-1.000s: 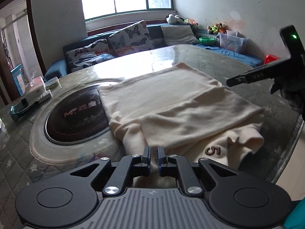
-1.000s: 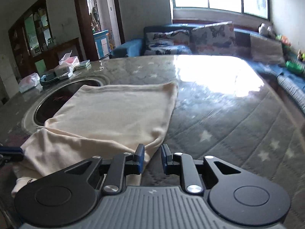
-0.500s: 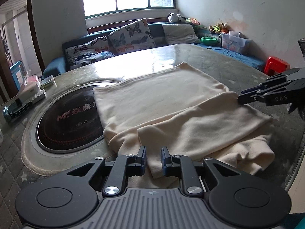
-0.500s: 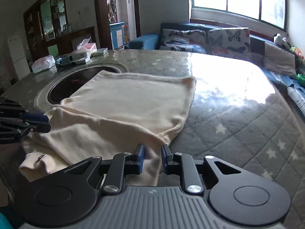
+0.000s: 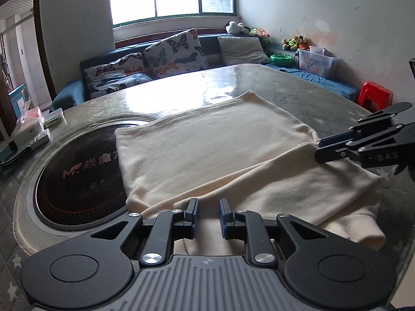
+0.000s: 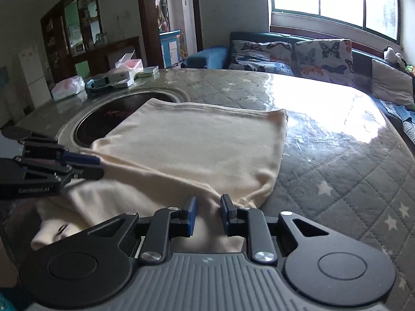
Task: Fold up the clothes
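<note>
A cream garment (image 5: pixel 212 150) lies on the round quilted table, its near part folded over onto the rest. It also shows in the right wrist view (image 6: pixel 192 150). My left gripper (image 5: pixel 208 211) hovers over the fold's near left corner, jaws slightly apart with cloth below them, holding nothing. My right gripper (image 6: pixel 208 208) stands the same way over the fold's right corner. The right gripper shows in the left wrist view (image 5: pixel 321 150) at the fold's right end, and the left gripper shows in the right wrist view (image 6: pixel 96 165) at its left end.
A dark round hotplate (image 5: pixel 77 176) is set into the table (image 5: pixel 285 88) left of the garment. Tissue boxes and small items (image 6: pixel 109 77) sit at the table's far left. A sofa with butterfly cushions (image 5: pixel 171 54) and a red stool (image 5: pixel 374 96) stand beyond.
Both grippers carried the garment's near edge forward over the rest, then their jaws opened and let go. The printed "5" is now hidden under the fold.
</note>
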